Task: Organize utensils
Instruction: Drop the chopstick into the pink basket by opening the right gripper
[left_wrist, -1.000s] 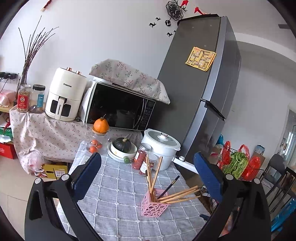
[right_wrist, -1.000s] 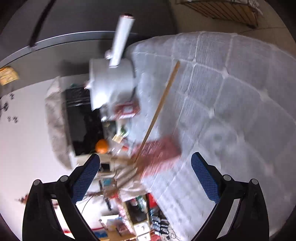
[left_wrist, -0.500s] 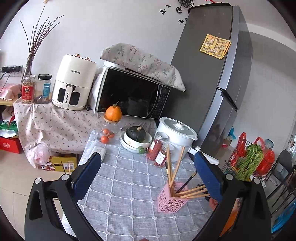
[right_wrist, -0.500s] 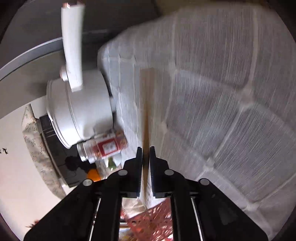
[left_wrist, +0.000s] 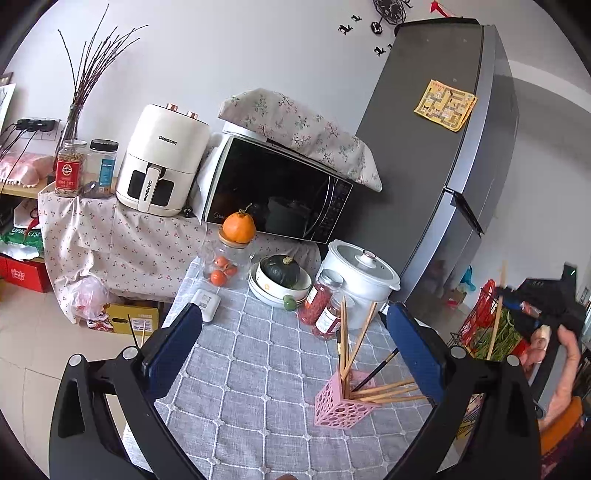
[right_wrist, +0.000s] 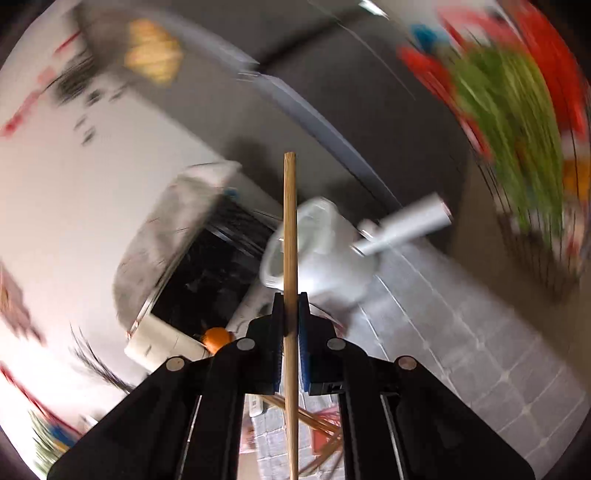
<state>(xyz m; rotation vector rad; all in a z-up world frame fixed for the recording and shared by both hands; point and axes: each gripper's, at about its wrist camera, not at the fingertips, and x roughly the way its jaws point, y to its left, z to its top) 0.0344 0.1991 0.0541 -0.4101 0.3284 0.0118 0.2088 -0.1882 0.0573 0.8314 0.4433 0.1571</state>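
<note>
Leaning chopsticks (left_wrist: 384, 389) in pink holder (left_wrist: 341, 400), table (left_wrist: 258, 369)

The left wrist view is taken from above the near edge of the bench (left_wrist: 258, 369), aimed slightly downward past the left tool (left_wrist: 295, 354) toward the microwave (left_wrist: 277, 192) and fridge (left_wrist: 436, 147). The right wrist view is blurred and rolled, taken from higher over the bench. The rice cooker (right_wrist: 325, 254), microwave and fridge are shared by both views.
</note>
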